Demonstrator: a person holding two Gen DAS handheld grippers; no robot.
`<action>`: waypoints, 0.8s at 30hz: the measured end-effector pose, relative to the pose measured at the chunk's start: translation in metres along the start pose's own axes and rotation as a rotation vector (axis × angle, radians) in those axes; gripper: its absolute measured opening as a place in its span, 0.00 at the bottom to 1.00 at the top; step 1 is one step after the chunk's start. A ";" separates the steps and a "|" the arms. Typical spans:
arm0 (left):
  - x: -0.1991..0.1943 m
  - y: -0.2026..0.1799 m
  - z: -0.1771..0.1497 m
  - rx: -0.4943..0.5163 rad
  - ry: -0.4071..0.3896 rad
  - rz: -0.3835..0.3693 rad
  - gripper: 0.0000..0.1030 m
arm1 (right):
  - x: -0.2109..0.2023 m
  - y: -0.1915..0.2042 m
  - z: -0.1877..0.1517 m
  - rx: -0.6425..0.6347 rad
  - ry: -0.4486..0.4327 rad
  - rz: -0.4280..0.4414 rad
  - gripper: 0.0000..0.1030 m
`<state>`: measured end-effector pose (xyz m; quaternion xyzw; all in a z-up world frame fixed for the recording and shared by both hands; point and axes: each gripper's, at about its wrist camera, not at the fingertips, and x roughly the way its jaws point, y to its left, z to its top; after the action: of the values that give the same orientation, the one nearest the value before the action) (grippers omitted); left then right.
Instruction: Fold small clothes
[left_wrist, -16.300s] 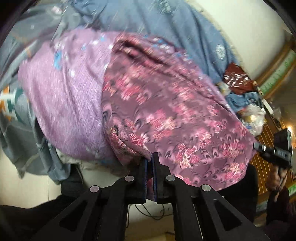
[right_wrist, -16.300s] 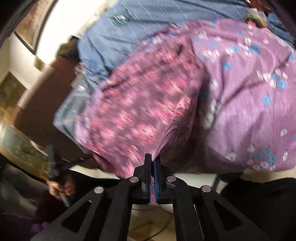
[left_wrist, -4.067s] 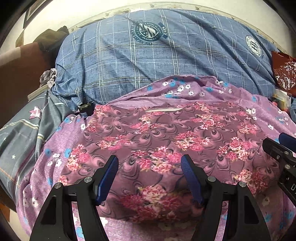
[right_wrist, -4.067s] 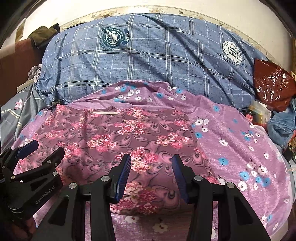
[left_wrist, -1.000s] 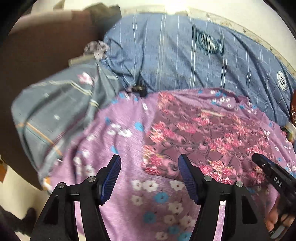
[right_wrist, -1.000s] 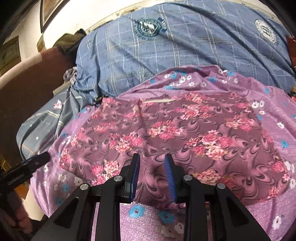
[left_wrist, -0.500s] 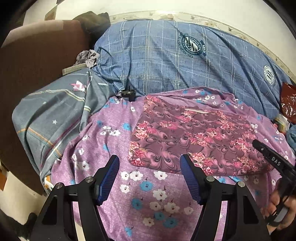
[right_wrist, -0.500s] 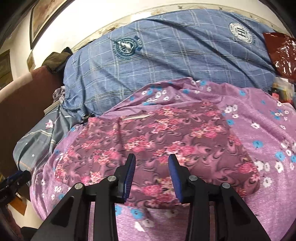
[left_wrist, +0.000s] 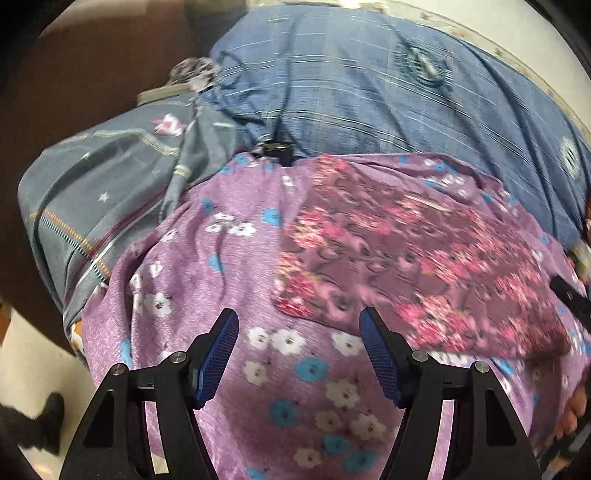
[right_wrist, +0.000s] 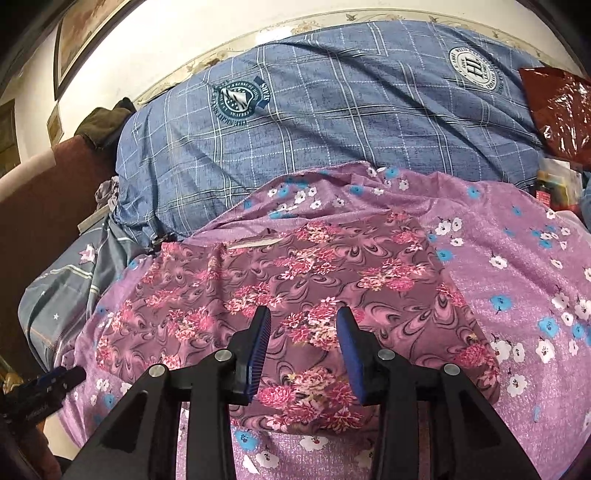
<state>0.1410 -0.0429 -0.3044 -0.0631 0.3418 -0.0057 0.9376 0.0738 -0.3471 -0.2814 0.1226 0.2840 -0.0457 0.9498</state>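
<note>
A maroon garment with pink flowers lies folded into a flat rectangle on a lilac flowered sheet. My left gripper is open over the sheet, just in front of the garment's near left corner, with nothing between its blue pads. My right gripper is open above the garment's near edge and is not pressing on the cloth. The right gripper's tip shows at the right edge of the blurred left wrist view. The left gripper shows at the far left of the right wrist view.
A bulky blue checked duvet rises behind the sheet. A grey patterned blanket hangs at the left by a brown headboard. A red plastic bag and small clutter sit at the far right. Pale floor shows lower left.
The right gripper's jaws have widened and it has drawn back from the garment. The left gripper pulled away, then came lower and closer to the garment's left corner; its view is blurred.
</note>
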 end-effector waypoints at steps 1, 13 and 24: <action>0.004 0.004 0.001 -0.032 0.001 0.000 0.66 | 0.000 0.001 0.000 -0.003 0.000 0.005 0.38; 0.038 0.008 -0.011 -0.145 0.036 -0.079 0.66 | -0.001 0.012 0.000 -0.034 0.001 0.033 0.38; 0.104 0.005 0.021 -0.316 0.102 -0.178 0.57 | 0.002 0.017 0.000 -0.039 0.005 0.045 0.38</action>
<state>0.2340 -0.0411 -0.3553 -0.2390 0.3786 -0.0380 0.8934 0.0780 -0.3312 -0.2786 0.1105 0.2844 -0.0186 0.9521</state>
